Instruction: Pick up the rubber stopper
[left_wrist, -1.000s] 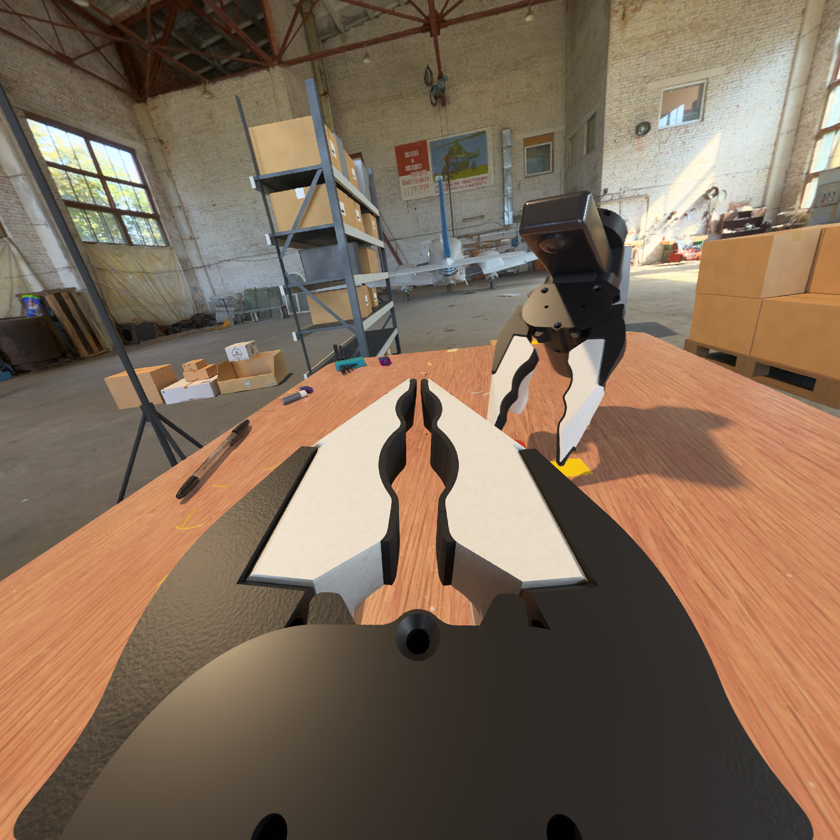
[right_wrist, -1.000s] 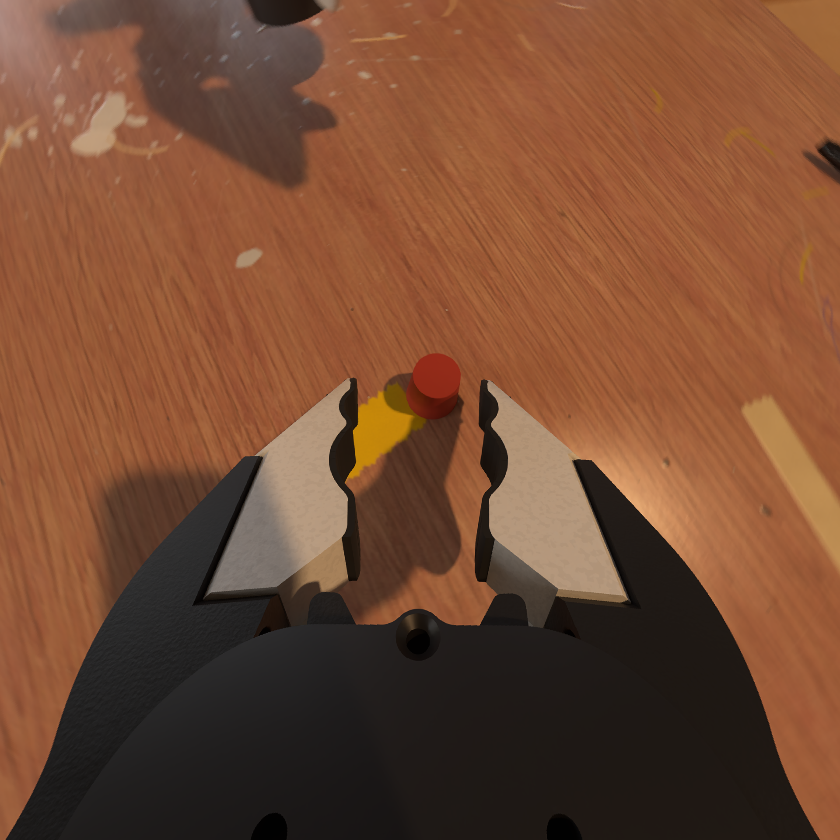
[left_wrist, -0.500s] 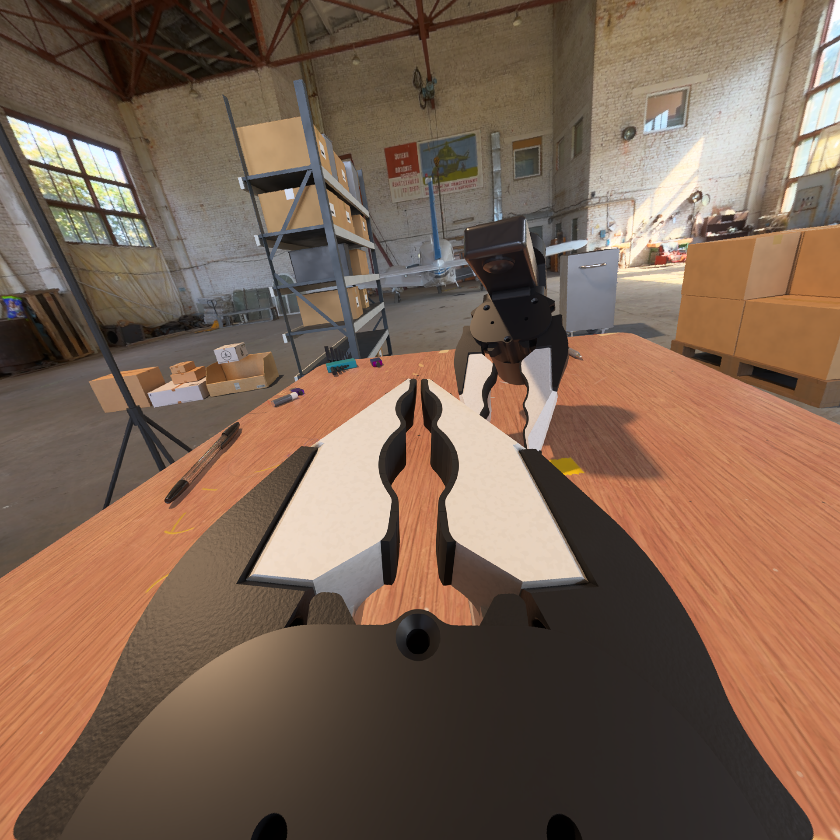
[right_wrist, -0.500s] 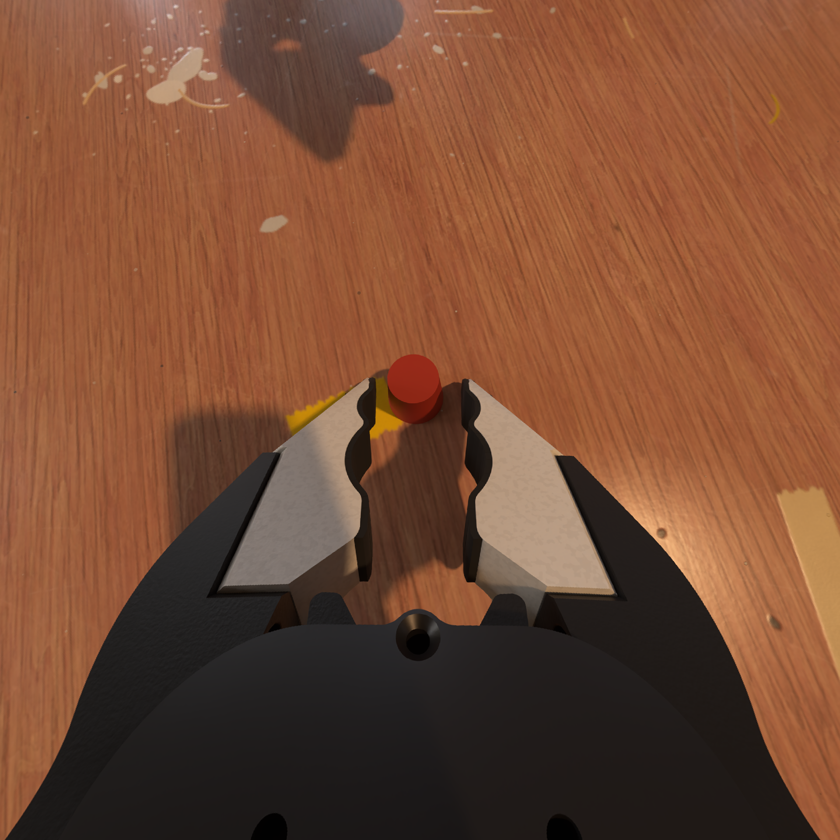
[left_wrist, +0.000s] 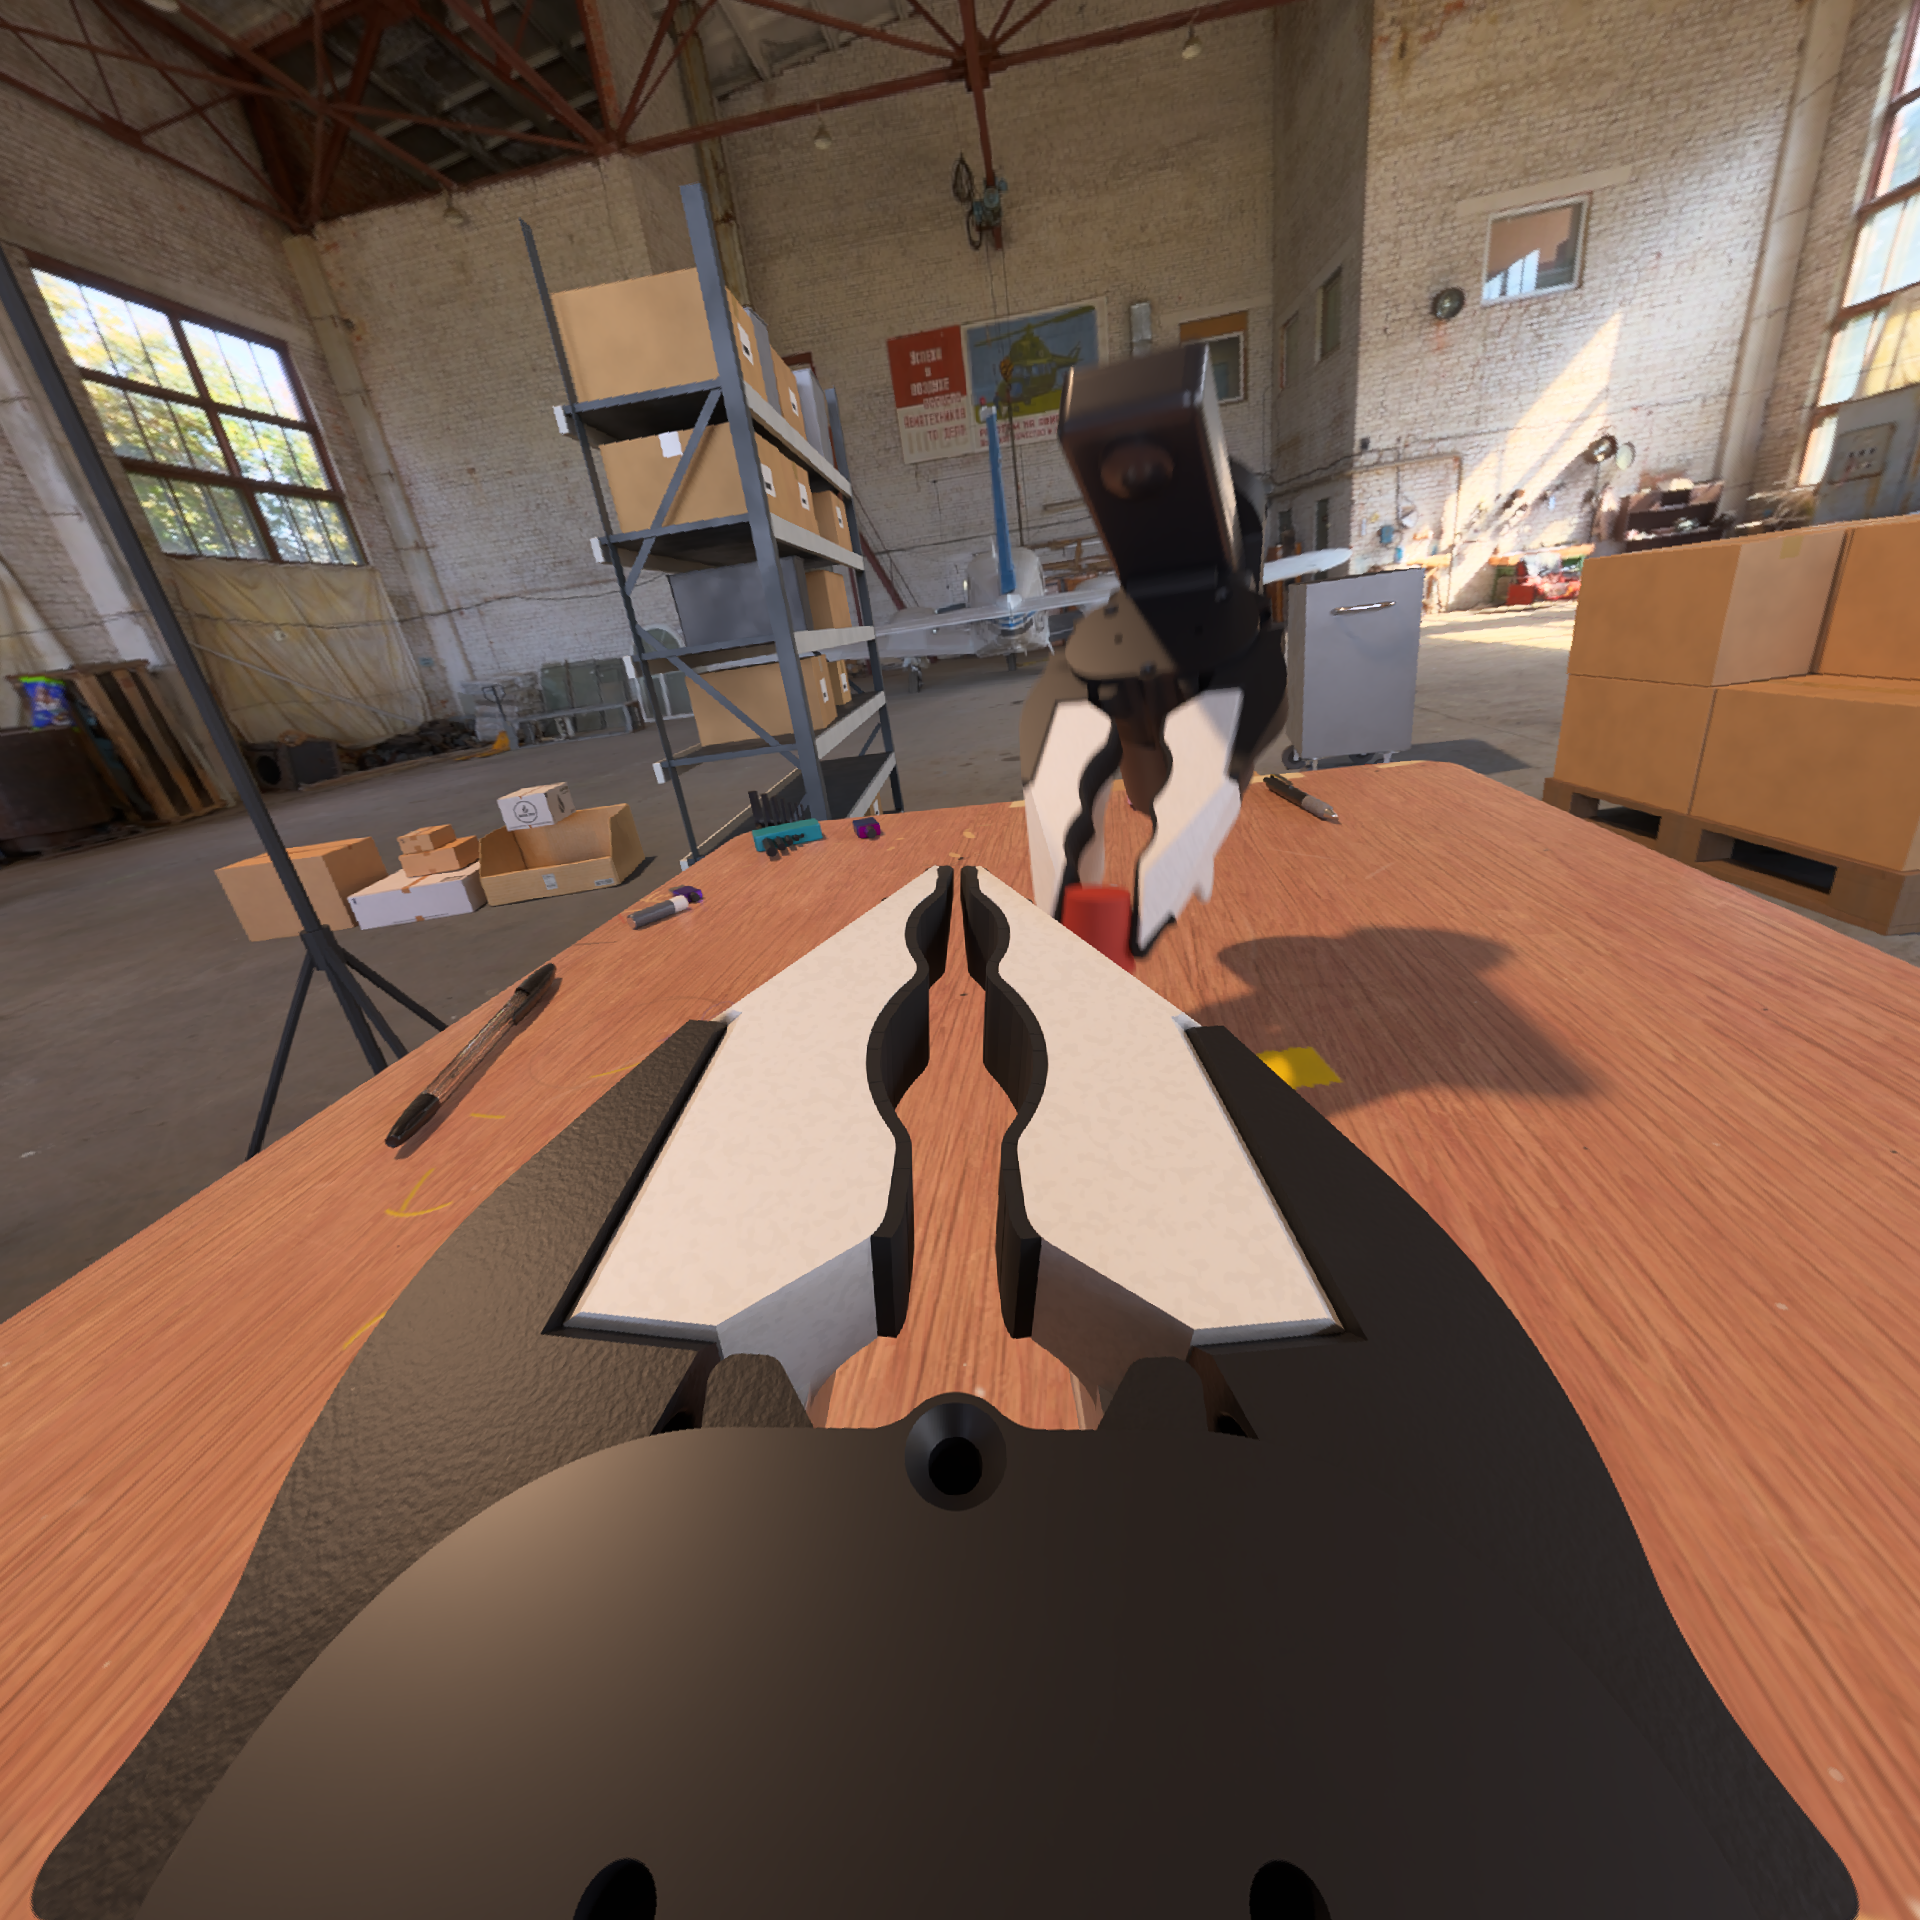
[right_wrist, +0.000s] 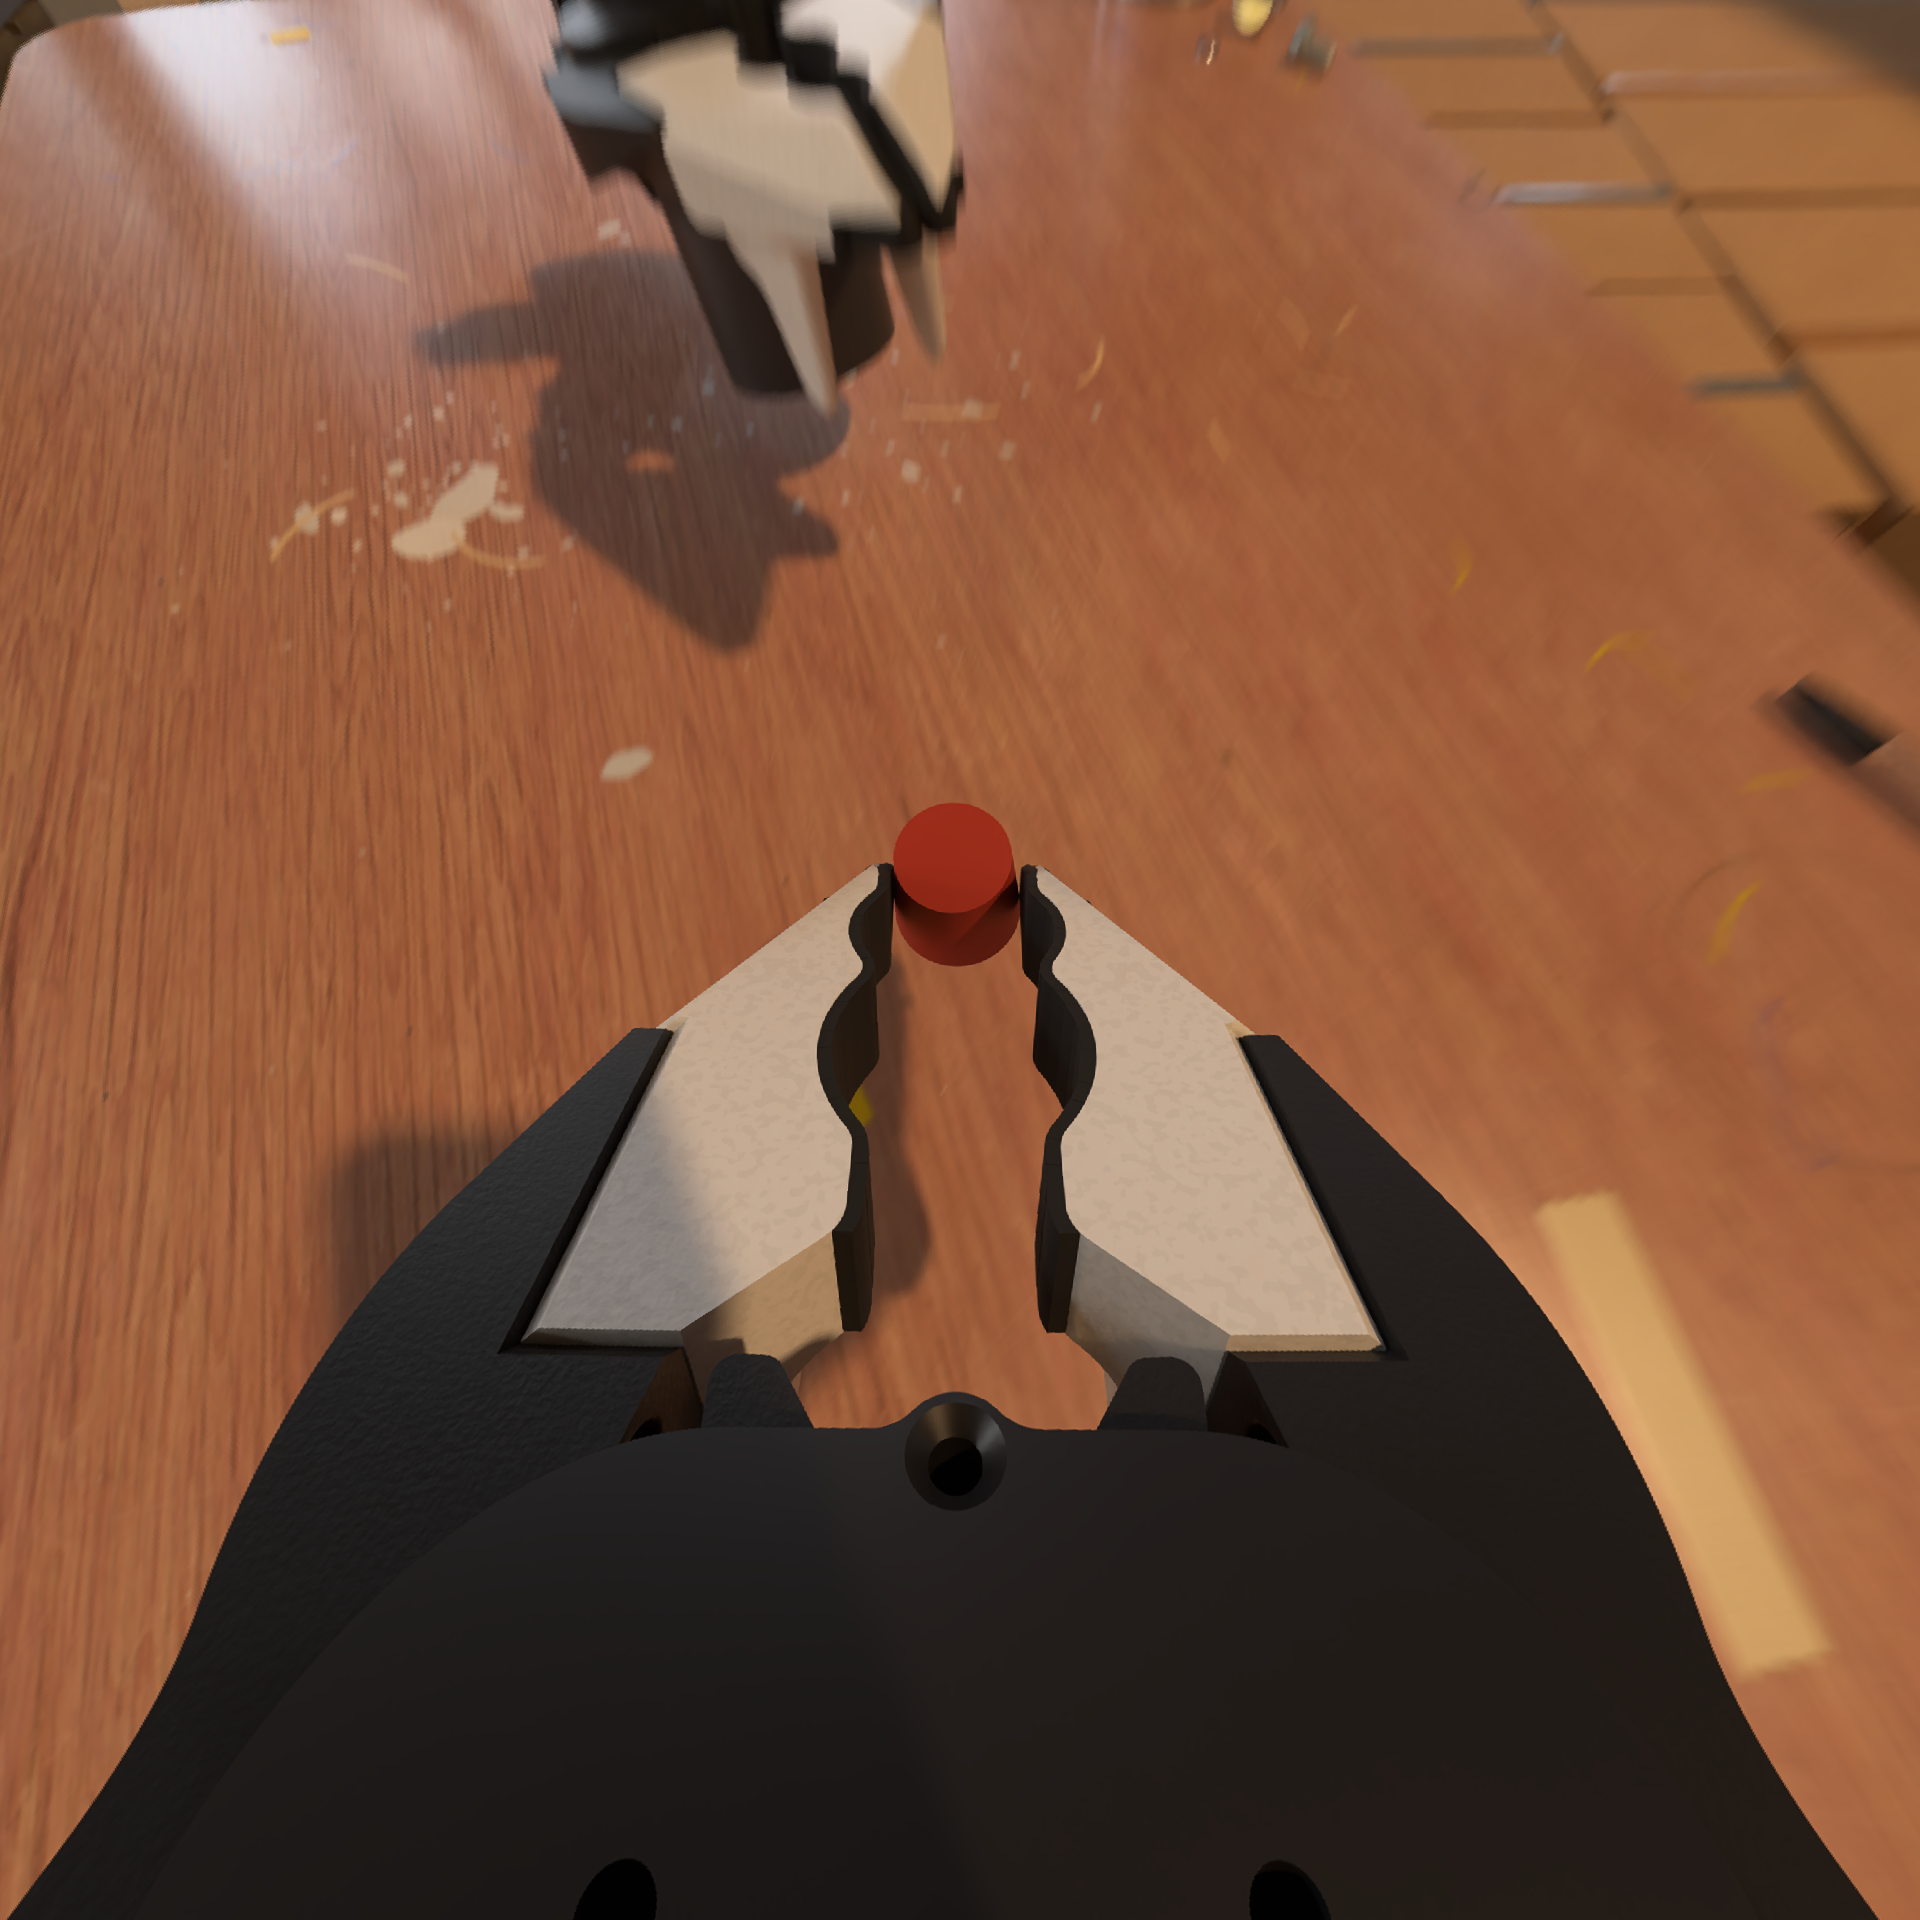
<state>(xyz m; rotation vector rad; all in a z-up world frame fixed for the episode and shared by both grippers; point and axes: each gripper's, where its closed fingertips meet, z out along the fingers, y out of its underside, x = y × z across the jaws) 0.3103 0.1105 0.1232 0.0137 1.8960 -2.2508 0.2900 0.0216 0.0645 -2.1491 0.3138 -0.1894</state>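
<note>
The red rubber stopper (right_wrist: 953, 883) sits pinched between the tips of my right gripper (right_wrist: 956, 881), which is shut on it and holds it above the wooden table (right_wrist: 1299, 727). In the left wrist view the right gripper (left_wrist: 1117, 920) hangs tips-down with the stopper (left_wrist: 1096, 914) between its fingers, clear of the table. My left gripper (left_wrist: 955, 878) is shut and empty, low over the table (left_wrist: 1558, 1195). It shows blurred at the top of the right wrist view (right_wrist: 862, 312).
A yellow mark (left_wrist: 1294, 1065) lies on the table under the right gripper. A black pen (left_wrist: 473, 1055) lies at the left edge, a marker (left_wrist: 665, 909), a teal bit holder (left_wrist: 784, 834) and another pen (left_wrist: 1299, 798) lie at the far edge. A tape strip (right_wrist: 1673, 1444) shows at right.
My right gripper closed on the stopper and lifted it off the table, away from the yellow mark. The left gripper stayed shut and shifted only slightly.
</note>
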